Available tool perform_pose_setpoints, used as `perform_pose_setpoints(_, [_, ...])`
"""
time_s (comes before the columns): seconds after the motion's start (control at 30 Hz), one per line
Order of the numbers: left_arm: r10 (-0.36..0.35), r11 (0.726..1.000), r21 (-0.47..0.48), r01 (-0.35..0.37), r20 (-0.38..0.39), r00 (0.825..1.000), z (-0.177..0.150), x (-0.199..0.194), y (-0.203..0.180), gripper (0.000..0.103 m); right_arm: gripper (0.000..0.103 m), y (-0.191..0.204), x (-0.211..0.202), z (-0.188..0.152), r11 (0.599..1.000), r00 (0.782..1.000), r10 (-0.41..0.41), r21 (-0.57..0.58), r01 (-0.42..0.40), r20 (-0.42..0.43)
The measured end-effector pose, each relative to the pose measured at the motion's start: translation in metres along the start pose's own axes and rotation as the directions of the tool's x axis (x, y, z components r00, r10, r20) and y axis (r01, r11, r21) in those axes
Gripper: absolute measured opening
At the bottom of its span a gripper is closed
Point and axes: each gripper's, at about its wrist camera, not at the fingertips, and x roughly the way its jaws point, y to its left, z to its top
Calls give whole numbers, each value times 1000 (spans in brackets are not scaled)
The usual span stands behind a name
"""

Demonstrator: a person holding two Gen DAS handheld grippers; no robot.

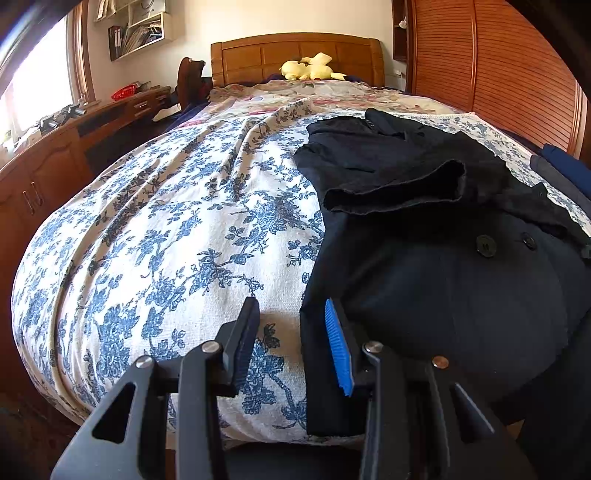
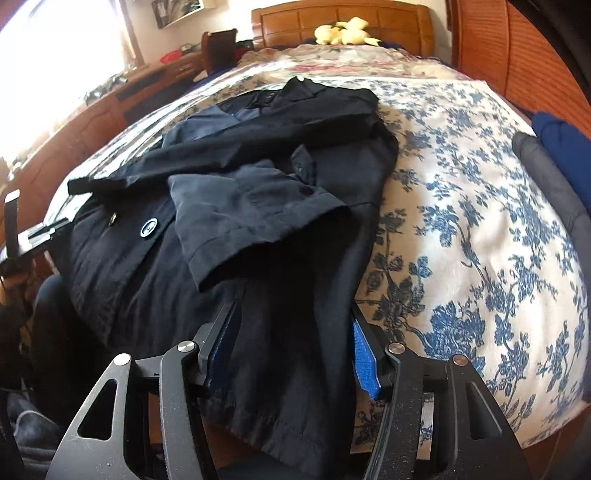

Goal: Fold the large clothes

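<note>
Bedroom, pretty lived-in. Wooden headboard [image 1: 297, 55] sits at 12 o'clock with a yellow plush toy [image 1: 312, 68] lying right in front of it. The bed wears a white bedspread with blue flowers [image 1: 177, 236]. Over at 9 to 10 o'clock a wooden desk [image 1: 55, 158] runs under a bright, blown-out window [image 1: 40, 81], with a white wall shelf [image 1: 142, 31] stuffed with papers at 11. Slatted wooden wardrobe doors [image 1: 509, 70] fill 1 to 2 o'clock.

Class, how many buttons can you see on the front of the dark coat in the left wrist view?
2: one large button on the dark coat and a second button just right of it. Folds may hide others.
</note>
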Motion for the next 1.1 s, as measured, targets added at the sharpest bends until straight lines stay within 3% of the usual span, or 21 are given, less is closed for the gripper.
perform_pose_setpoints(0.17, [-5,1000,-13,4,-21,1000,0,-4,-1,36,58,1,4,-5,1000,1000,-20,-13,20,-3])
perform_pose_setpoints(0.4, [-90,996,13,91,-48,995,-10,-17,-10,31,58,1,2,-9,998,999,-54,-28,54,-2])
perform_pose_setpoints(0.63, [-116,993,1,116,-56,992,-12,-16,-11,29,42,-8,-3,-11,999,1000,-27,18,26,2])
perform_pose_setpoints(0.87, [-113,994,4,114,-59,992,-12,-15,-10,29,40,-5,-5,-14,1000,1000,-20,15,20,-4])
perform_pose_setpoints(1.03, [-141,990,-3,141,-42,989,-12,-21,-11,4,40,-2,-1,-15,999,999,-31,11,31,-8])
perform_pose_setpoints(1.07, [-144,990,-9,143,-28,989,-10,-26,-11,4,40,-1,-1,-15,999,999,-34,7,34,-4])
perform_pose_setpoints(1.1, [-144,989,-20,143,-12,990,-8,-30,-10,3,33,-1,-2,-14,999,999,-40,3,40,4])
